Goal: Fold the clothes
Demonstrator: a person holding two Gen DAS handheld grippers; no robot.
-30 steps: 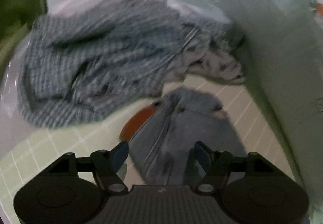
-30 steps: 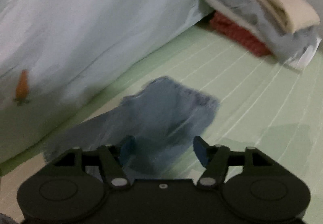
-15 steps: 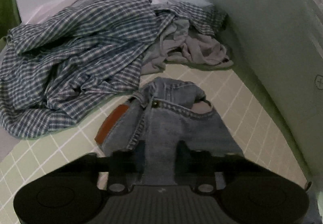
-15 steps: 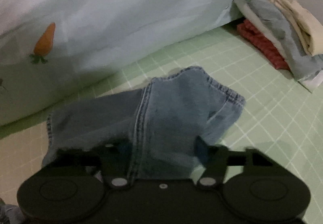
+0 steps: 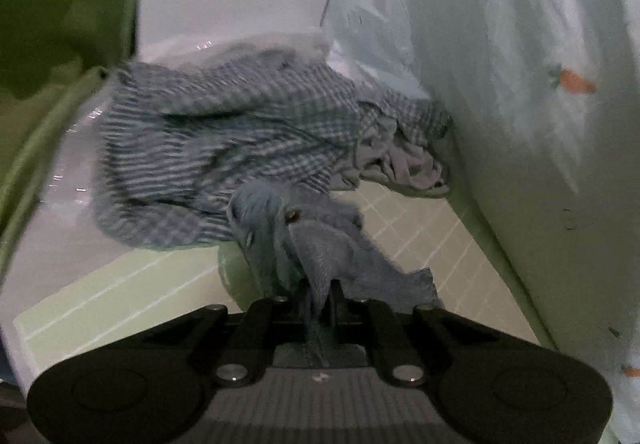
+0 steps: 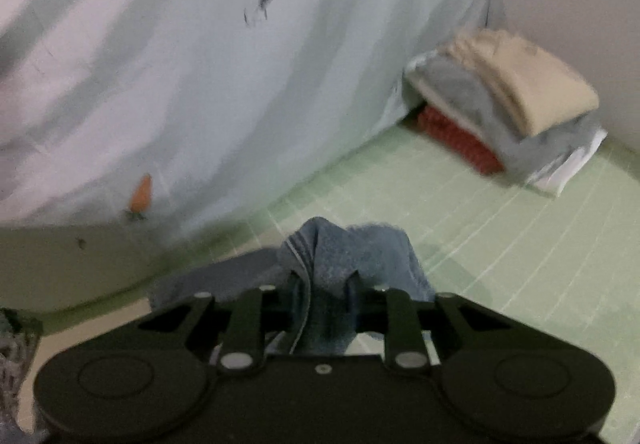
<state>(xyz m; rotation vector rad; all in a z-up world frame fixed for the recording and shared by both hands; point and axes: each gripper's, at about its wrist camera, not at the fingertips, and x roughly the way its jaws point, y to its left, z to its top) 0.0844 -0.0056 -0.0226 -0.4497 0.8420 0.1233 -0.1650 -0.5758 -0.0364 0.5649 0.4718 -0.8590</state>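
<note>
- Denim fills the left wrist view: the left tool [image 5: 320, 300] has its jaws pressed together on a bunched edge of the faded blue denim garment [image 5: 320, 244], which rises from the pale green gridded mat [image 5: 120, 296] towards the camera.
- Behind it lies a crumpled blue-and-white checked shirt [image 5: 224, 140] with a pale lilac garment [image 5: 408, 168] tucked against it, both unfolded and heaped beside the light blue carrot-print sheet [image 5: 520, 84].
- In the right wrist view, the right tool [image 6: 324, 288] is closing, and a thick fold of the same denim sits between its jaws with the pads already on the cloth.
- Farther off, near the wall, a neat stack of folded clothes [image 6: 508, 104] in cream, grey and red rests on the mat.
- Judging by this, several pieces are done, the denim is only just gripped at two points and not yet folded, and the shirt and lilac piece remain.
</note>
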